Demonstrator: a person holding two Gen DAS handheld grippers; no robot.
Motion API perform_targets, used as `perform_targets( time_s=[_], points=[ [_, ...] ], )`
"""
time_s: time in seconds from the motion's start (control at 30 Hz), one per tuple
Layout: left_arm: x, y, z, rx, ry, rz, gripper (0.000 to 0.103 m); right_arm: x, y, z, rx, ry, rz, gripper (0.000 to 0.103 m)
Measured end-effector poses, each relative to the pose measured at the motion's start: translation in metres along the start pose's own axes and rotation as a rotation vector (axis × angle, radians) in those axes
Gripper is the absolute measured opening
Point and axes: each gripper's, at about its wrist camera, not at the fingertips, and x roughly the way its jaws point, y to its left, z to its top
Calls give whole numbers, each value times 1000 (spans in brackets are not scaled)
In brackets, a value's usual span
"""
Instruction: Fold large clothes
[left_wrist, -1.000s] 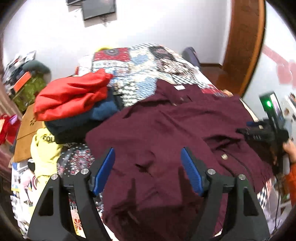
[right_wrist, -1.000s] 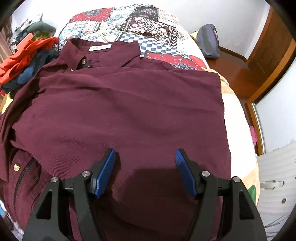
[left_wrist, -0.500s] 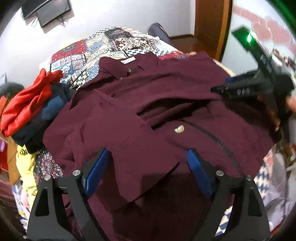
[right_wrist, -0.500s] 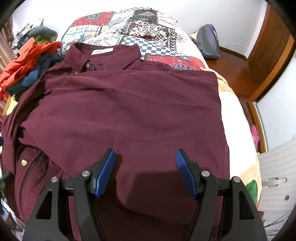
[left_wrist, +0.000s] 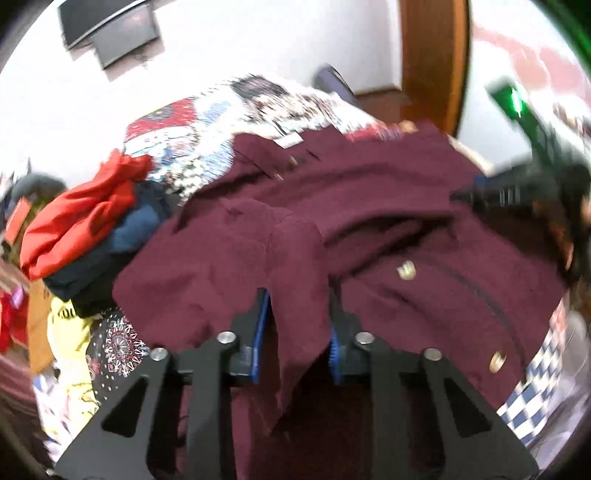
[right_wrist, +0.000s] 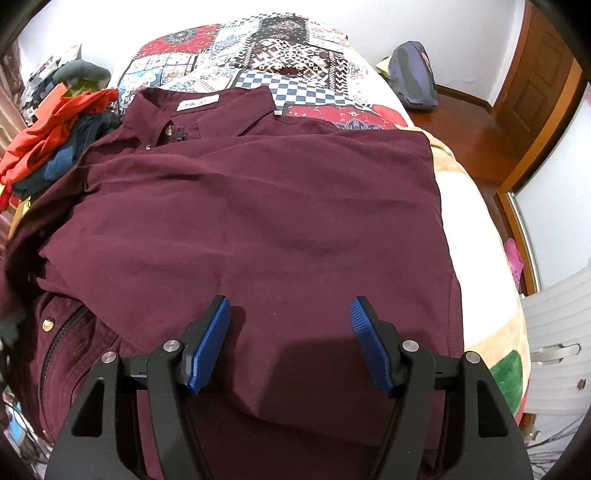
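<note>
A large maroon jacket (right_wrist: 258, 206) with brass snaps and a zipper lies on the patchwork bed, collar at the far end. Its right half is folded flat over the front. In the left wrist view the jacket (left_wrist: 388, 221) is bunched, and my left gripper (left_wrist: 299, 321) is shut on a fold of its left panel, which hangs down between the blue pads. My right gripper (right_wrist: 290, 343) is open and empty, low over the jacket's near hem. It also shows at the right edge of the left wrist view (left_wrist: 517, 192).
A pile of red, blue and yellow clothes (left_wrist: 85, 221) sits left of the jacket, also in the right wrist view (right_wrist: 48, 136). A grey bag (right_wrist: 413, 77) lies on the bed's far right corner. A wooden door (right_wrist: 535, 96) and white drawers (right_wrist: 557, 350) stand to the right.
My left gripper has closed on the jacket's left panel and lifted the fabric. The right gripper has stayed open and moved slightly back over the hem.
</note>
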Motion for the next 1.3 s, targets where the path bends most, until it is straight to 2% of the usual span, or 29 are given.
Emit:
perform_targets(
  time_s=[0.03, 0.2, 0.3, 0.5, 0.53, 0.63, 0.73, 0.8, 0.83, 0.97, 1.07, 1.17, 1.3],
  points=[
    [-4, 9, 3, -36, -10, -7, 20, 0, 0, 0, 0, 1, 0, 64],
    [-25, 76, 19, -236, -86, 12, 17, 2, 1, 2, 0, 5, -10, 64],
    [-25, 122, 23, -384, -93, -32, 16, 2, 2, 3, -7, 6, -18, 64],
    [-1, 196, 8, -650, -55, -122, 16, 4, 5, 5, -13, 8, -27, 64],
    [6, 207, 2, -695, -41, -123, 16, 4, 6, 6, -14, 8, -30, 64],
    [25, 218, -13, -739, 4, -99, 17, 6, 7, 7, -14, 13, -35, 64],
    [48, 227, -26, -760, 64, -67, 22, 7, 7, 8, -14, 15, -40, 64],
    [63, 229, -35, -748, 111, -4, 27, 7, 8, 8, -15, 14, -45, 64],
    [69, 231, -40, -740, 132, 24, 31, 7, 8, 8, -15, 14, -46, 64],
    [83, 234, -52, -735, 177, 54, 47, 5, 9, 8, -21, 9, -55, 64],
    [82, 231, -50, -644, 213, 196, 48, 1, 9, 9, -38, -1, -75, 64],
    [73, 228, -45, -551, 214, 263, 48, -8, 5, 14, -50, -25, -95, 64],
    [52, 221, -28, -489, 164, 258, 54, -25, -11, 25, -37, -71, -110, 64]
  ],
)
